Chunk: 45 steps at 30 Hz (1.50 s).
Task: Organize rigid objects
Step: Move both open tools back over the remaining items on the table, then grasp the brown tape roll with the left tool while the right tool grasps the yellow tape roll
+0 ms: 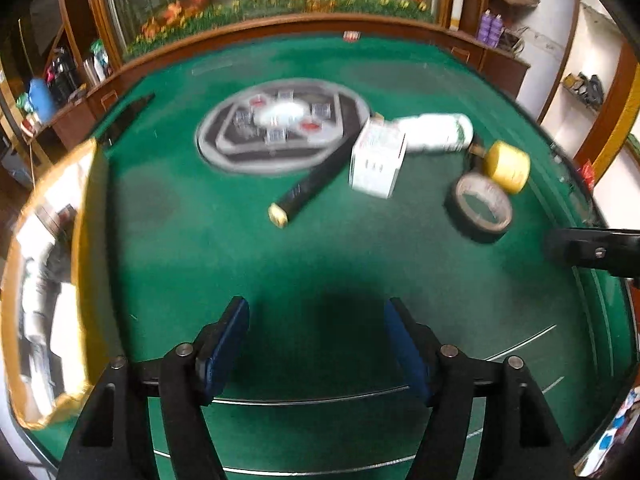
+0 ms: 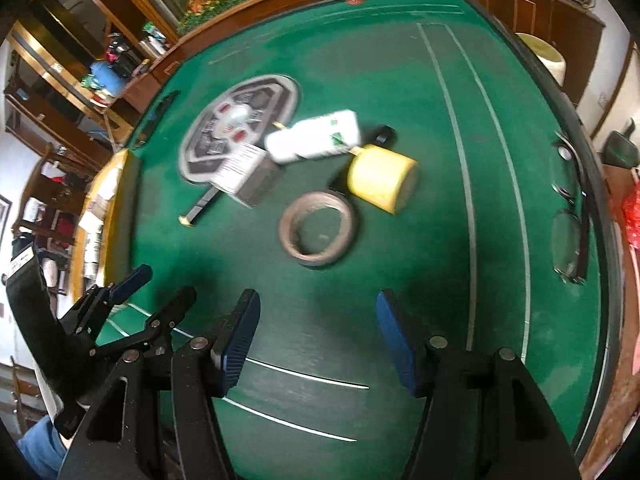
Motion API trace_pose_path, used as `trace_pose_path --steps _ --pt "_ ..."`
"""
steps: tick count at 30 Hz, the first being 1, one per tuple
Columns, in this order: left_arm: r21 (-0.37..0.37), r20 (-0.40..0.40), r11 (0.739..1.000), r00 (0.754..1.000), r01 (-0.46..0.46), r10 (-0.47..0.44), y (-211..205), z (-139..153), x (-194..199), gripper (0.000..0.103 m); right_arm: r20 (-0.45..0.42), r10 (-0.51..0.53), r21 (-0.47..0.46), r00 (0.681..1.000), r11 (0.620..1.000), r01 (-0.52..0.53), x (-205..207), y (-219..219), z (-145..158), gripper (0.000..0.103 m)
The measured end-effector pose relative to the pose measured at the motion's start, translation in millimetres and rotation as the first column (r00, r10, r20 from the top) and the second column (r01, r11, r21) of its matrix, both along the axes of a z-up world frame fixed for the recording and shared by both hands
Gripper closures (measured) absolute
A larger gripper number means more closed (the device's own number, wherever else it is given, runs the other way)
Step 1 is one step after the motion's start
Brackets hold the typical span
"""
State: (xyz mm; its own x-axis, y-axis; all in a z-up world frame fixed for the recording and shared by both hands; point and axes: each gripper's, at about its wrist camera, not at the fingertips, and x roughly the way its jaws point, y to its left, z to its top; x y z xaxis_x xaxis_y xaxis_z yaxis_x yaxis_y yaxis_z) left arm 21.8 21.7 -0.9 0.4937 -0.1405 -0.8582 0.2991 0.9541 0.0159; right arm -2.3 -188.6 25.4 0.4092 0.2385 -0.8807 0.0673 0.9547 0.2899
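A loose cluster lies on the green felt table (image 1: 320, 248): a white box (image 1: 378, 160), a white bottle (image 1: 436, 132) on its side, a yellow cylinder (image 1: 507, 166), a tape roll (image 1: 482, 208) and a black stick with a yellow end (image 1: 308, 188). My left gripper (image 1: 316, 308) is open over bare felt, nearer than the cluster. In the right wrist view my right gripper (image 2: 318, 300) is open too, just short of the tape roll (image 2: 318, 228), with the yellow cylinder (image 2: 380, 182), bottle (image 2: 316, 138) and box (image 2: 244, 172) beyond. The left gripper (image 2: 160, 286) shows at lower left.
A round grey panel (image 1: 280, 124) is set in the table's middle. A gold-edged box (image 1: 52, 280) stands at the left edge. Glasses (image 2: 568, 240) lie by the right rim. A wooden rail (image 1: 280, 26) borders the far side.
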Motion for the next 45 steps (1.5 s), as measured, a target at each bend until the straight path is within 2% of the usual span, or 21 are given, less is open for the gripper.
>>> trace_pose_path --steps 1,3,4,6,7,8,10,17,18,23,28,31,33,35,41,43,45 --pt "-0.004 -0.012 1.000 1.000 -0.009 0.009 0 -5 2 0.028 -0.003 -0.009 -0.012 1.000 1.000 0.008 -1 -3 -4 0.043" --pt "-0.018 0.019 0.999 0.999 -0.040 0.040 2 -6 2 0.016 -0.012 -0.032 -0.032 0.999 0.999 0.032 -4 -12 -15 0.043" --pt "-0.021 0.019 0.999 0.999 -0.047 0.047 1 -8 5 0.015 -0.017 -0.038 -0.038 0.999 0.999 0.038 -3 -13 -20 0.043" --pt "-0.035 0.030 0.998 0.998 -0.059 0.060 2 -10 7 0.005 -0.028 -0.055 -0.053 0.998 0.997 0.053 -5 -19 -30 0.042" --pt "-0.037 0.022 0.998 0.998 -0.058 0.059 1 -12 9 0.003 0.003 -0.052 -0.056 0.999 0.997 0.052 -8 -19 -29 0.041" --pt "-0.034 0.027 0.998 0.998 -0.060 0.061 -1 -12 10 0.001 0.017 -0.044 -0.073 0.999 0.996 0.045 -8 -18 -29 0.034" --pt "-0.037 0.041 0.997 0.997 -0.065 0.067 -2 -13 12 0.001 0.032 -0.028 -0.103 0.999 0.994 0.031 -8 -15 -31 0.032" --pt "-0.043 0.056 0.996 0.995 -0.079 0.082 -3 -14 14 0.000 0.140 0.064 -0.162 0.988 0.986 -0.041 -10 3 -38 0.002" --pt "-0.046 0.057 0.996 0.995 -0.079 0.081 -3 -14 15 0.000 0.153 0.077 -0.179 0.985 0.983 -0.049 -11 6 -40 0.001" --pt "-0.052 0.062 0.996 0.995 -0.072 0.075 -2 -15 17 0.000 0.171 0.117 -0.288 0.978 0.955 -0.064 -12 20 -45 0.000" --pt "-0.052 0.064 0.996 0.995 -0.070 0.074 -2 -15 17 0.000 0.149 0.117 -0.317 0.982 0.946 -0.064 -10 21 -46 0.000" --pt "-0.054 0.067 0.996 0.995 -0.067 0.070 -2 -15 18 0.000 0.103 0.096 -0.278 0.990 0.959 -0.064 0 17 -43 0.000" --pt "-0.054 0.067 0.996 0.995 -0.066 0.070 -2 -15 18 0.000 0.083 0.038 -0.197 0.996 0.980 -0.021 7 4 -37 0.000" --pt "-0.052 0.066 0.997 0.996 -0.058 0.061 -2 -15 18 0.000 0.094 -0.020 -0.154 0.995 0.987 0.034 10 -12 -27 0.001" --pt "-0.043 0.049 0.999 0.999 0.006 -0.004 -1 -15 17 0.001 0.104 -0.134 -0.045 0.986 0.989 0.139 32 -50 -2 0.004" --pt "-0.041 0.039 0.999 0.999 0.021 -0.019 -2 -14 16 0.001 0.094 -0.145 0.000 0.985 0.989 0.145 44 -55 2 0.007" --pt "-0.036 0.030 0.999 0.999 0.037 -0.036 -4 -13 14 0.003 0.071 -0.132 -0.003 0.989 0.991 0.132 56 -51 4 0.012"
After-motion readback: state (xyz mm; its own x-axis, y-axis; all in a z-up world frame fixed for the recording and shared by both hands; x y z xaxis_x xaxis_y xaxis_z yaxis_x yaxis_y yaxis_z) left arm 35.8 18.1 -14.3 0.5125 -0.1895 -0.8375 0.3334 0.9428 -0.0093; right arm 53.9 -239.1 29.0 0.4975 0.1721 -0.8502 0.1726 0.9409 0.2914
